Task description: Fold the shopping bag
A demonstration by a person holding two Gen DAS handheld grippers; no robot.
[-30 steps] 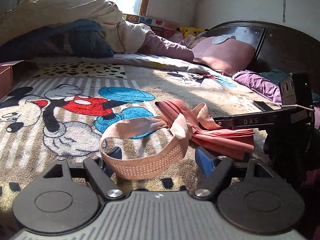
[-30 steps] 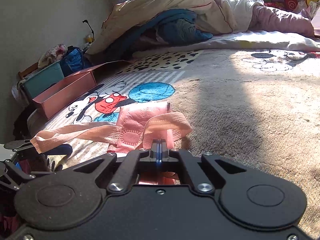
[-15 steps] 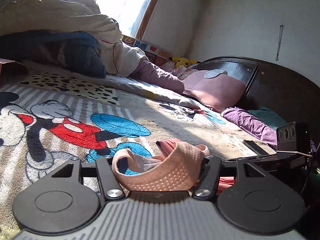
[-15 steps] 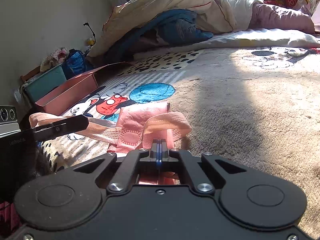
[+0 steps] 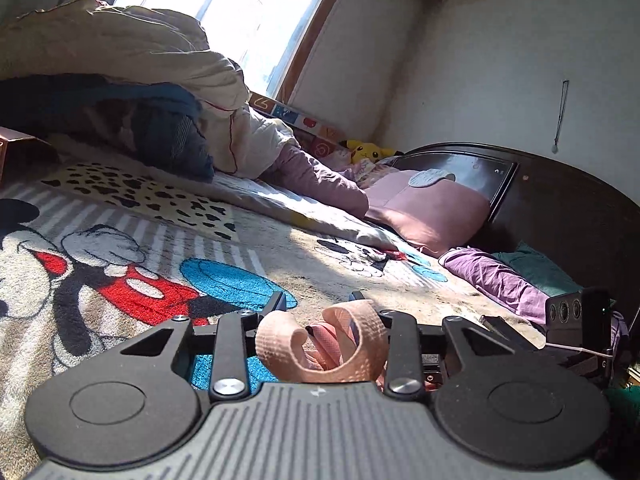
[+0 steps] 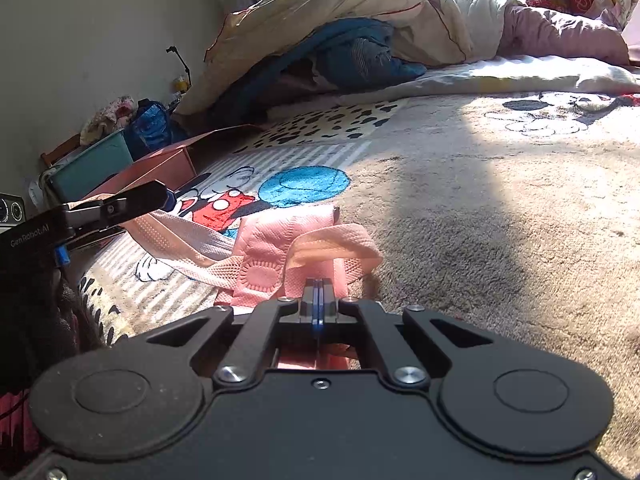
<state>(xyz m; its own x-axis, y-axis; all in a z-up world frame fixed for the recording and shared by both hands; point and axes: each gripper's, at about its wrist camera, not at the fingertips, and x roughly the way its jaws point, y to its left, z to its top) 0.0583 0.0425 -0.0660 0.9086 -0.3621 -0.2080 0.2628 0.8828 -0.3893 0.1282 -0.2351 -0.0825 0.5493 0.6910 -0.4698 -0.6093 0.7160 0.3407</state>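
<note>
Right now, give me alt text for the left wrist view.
The left gripper has just been closing on a looped pink handle of the shopping bag, bunched between its jaws. Beyond lies a cartoon-print blanket; the right gripper reaches in from the right.

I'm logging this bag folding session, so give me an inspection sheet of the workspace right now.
Surface: bed with a cartoon blanket.
Job's things: pink bag lying partly folded, its handle looped up.
Clutter: heaped quilts, pink box, pillow, yellow plush toy.
Grippers: left tool has just been closing, pads squeezing the handle; right tool shut on the bag.
Cables: nothing seen.
Surroundings: window, dark headboard.
</note>
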